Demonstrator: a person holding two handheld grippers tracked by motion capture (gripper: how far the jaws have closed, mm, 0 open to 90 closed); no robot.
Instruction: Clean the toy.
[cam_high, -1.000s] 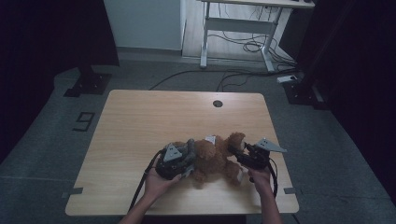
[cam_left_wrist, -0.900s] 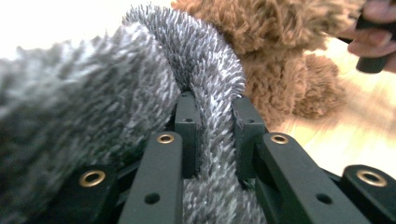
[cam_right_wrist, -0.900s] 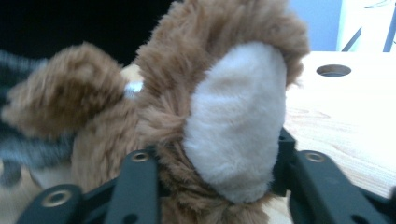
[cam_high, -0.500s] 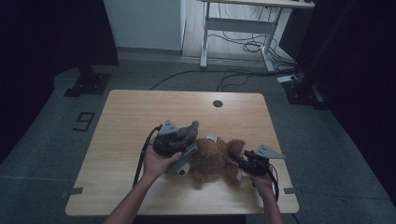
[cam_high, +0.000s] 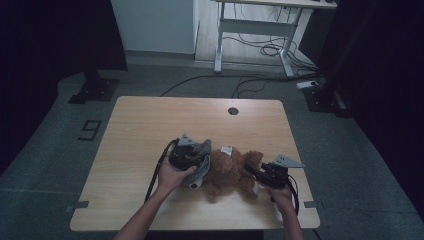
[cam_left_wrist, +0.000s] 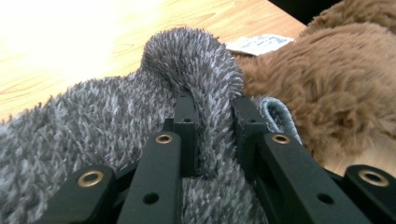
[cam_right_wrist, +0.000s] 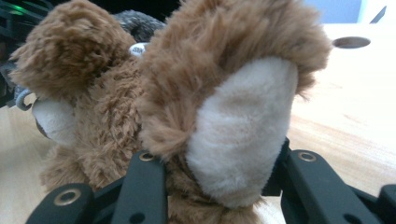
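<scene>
A brown teddy bear (cam_high: 231, 171) lies on its side on the wooden table (cam_high: 150, 125), close to the near edge and a little right of the middle. A grey fuzzy knit garment (cam_high: 200, 165) sits at the bear's left end, partly drawn over it, with a white fabric label (cam_high: 227, 149) showing on the bear's top side just beside the grey cloth.

The left gripper (cam_high: 187, 156) is clenched on the garment: in the left gripper view its black jaws pinch a raised fold of the grey knit (cam_left_wrist: 196, 88), with the brown fur (cam_left_wrist: 327, 88) just beyond and the label (cam_left_wrist: 259, 43) lying against the table.

The right gripper (cam_high: 265, 175) grasps the bear's foot; its jaws have just been closing on it. In the right gripper view the cream sole (cam_right_wrist: 240, 126) and brown fur of that foot are squeezed between the two jaws, and the other foot (cam_right_wrist: 70, 60) rises farther off.

A round cable hole (cam_high: 232, 111) sits near the table's far edge, well apart from the bear.
</scene>
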